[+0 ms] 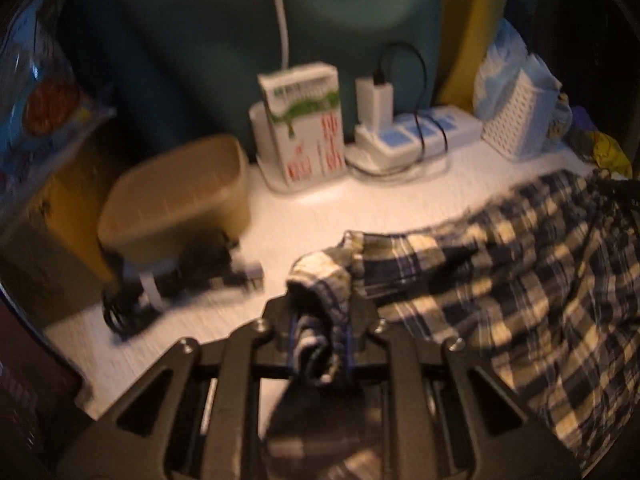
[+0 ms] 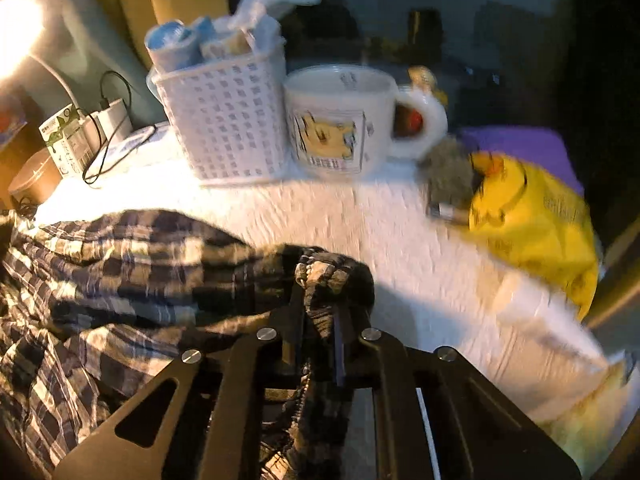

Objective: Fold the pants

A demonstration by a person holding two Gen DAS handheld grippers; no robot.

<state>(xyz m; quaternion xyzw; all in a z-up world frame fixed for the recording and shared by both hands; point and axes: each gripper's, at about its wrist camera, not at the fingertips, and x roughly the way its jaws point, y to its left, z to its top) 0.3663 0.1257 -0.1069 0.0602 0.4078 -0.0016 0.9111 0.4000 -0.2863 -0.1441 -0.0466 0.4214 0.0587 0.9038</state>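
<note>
Dark blue and cream plaid pants (image 1: 520,264) lie crumpled on a white table (image 1: 320,208). In the left wrist view my left gripper (image 1: 318,312) is shut on a bunched edge of the pants, the cloth pinched between both black fingers and hanging down below them. In the right wrist view the same pants (image 2: 120,272) spread to the left, and my right gripper (image 2: 320,300) is shut on another gathered edge of them, which bulges over the fingertips.
At the back stand a tan tub (image 1: 176,196), a carton (image 1: 304,124), a charger with cables (image 1: 400,128), a white basket (image 2: 224,116) and a mug (image 2: 340,116). A yellow bag (image 2: 532,216) lies at right. A black cable bundle (image 1: 160,284) lies left.
</note>
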